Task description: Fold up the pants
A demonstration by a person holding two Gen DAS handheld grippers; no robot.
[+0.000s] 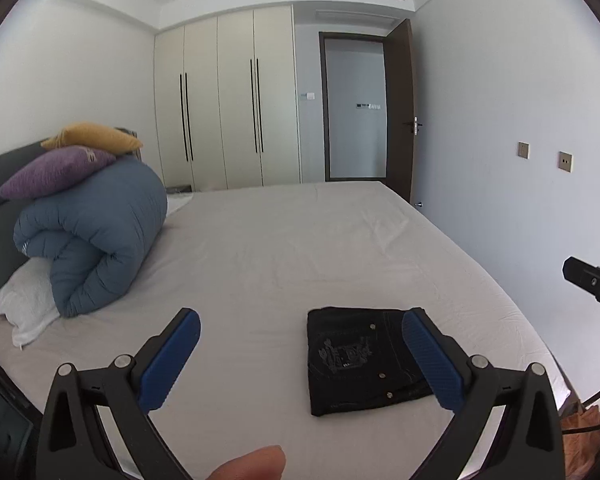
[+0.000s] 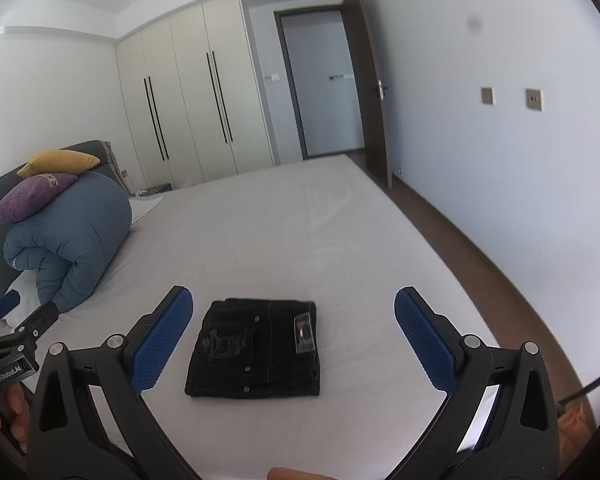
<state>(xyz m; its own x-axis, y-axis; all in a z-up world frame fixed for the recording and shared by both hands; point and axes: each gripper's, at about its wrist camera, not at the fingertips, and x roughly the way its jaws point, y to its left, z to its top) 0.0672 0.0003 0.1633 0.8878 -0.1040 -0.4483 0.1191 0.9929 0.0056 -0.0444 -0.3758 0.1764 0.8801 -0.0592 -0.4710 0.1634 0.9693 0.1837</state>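
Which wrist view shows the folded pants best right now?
The right wrist view: the folded pants lie whole between its open fingers. In the left wrist view, that gripper's blue finger hides their right edge.

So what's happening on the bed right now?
A person holds a tool in each hand above the bed. The black pants lie folded into a compact rectangle on the sheet, touched by neither tool. The left tool and right tool are both open and empty. The folding looks done.
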